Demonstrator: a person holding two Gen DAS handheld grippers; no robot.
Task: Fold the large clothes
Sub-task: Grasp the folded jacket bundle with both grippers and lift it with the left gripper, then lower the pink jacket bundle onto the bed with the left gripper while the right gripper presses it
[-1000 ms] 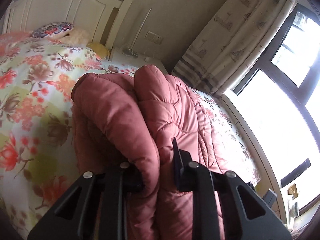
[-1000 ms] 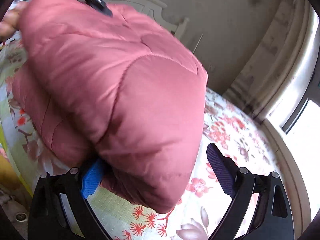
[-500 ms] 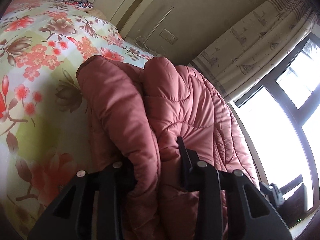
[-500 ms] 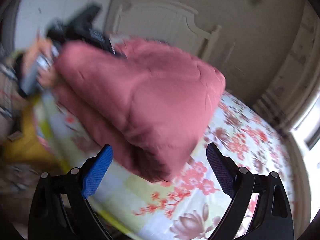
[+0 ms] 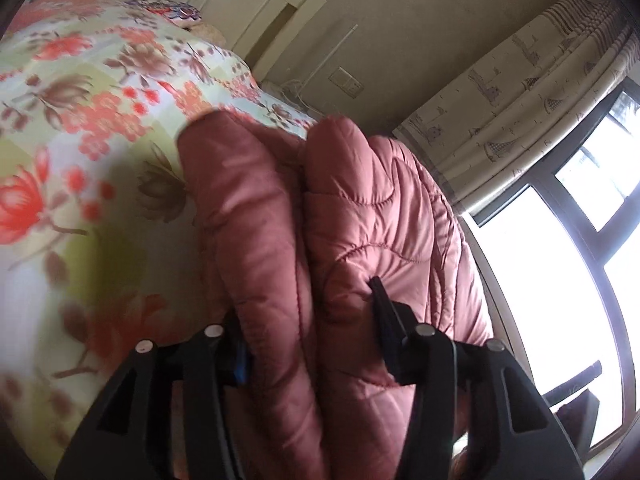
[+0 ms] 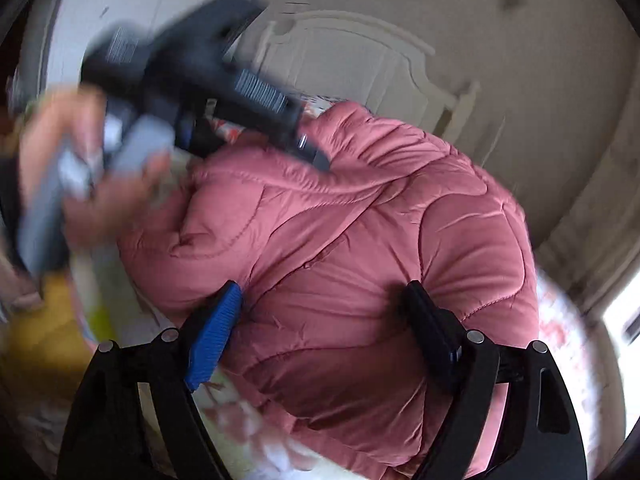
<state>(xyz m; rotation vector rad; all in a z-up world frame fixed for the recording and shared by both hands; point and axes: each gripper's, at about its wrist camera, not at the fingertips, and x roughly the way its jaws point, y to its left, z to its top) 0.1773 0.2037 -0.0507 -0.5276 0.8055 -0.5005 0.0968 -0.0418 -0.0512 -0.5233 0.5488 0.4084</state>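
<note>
A pink quilted puffer jacket (image 5: 360, 216) lies folded in thick layers on the floral bed. My left gripper (image 5: 308, 320) is shut on a doubled fold of it; both fingers press into the padding. In the right wrist view the jacket (image 6: 360, 260) is a bulky bundle. My right gripper (image 6: 320, 312) is open, its blue-padded finger (image 6: 216, 332) and black finger (image 6: 432, 328) standing on either side of the bundle. The left gripper and the hand holding it (image 6: 192, 80) show blurred at the bundle's far upper left.
The floral bedspread (image 5: 80, 128) covers the bed, with a white headboard (image 5: 256, 4) and pillows behind. A curtain (image 5: 520, 92) and a bright window (image 5: 560, 240) are at the right. A yellow object (image 6: 44, 340) lies low at the bed's left edge.
The right gripper has moved in over the jacket, so its open fingers now straddle the bundle. The left gripper keeps its hold and has shifted with the jacket.
</note>
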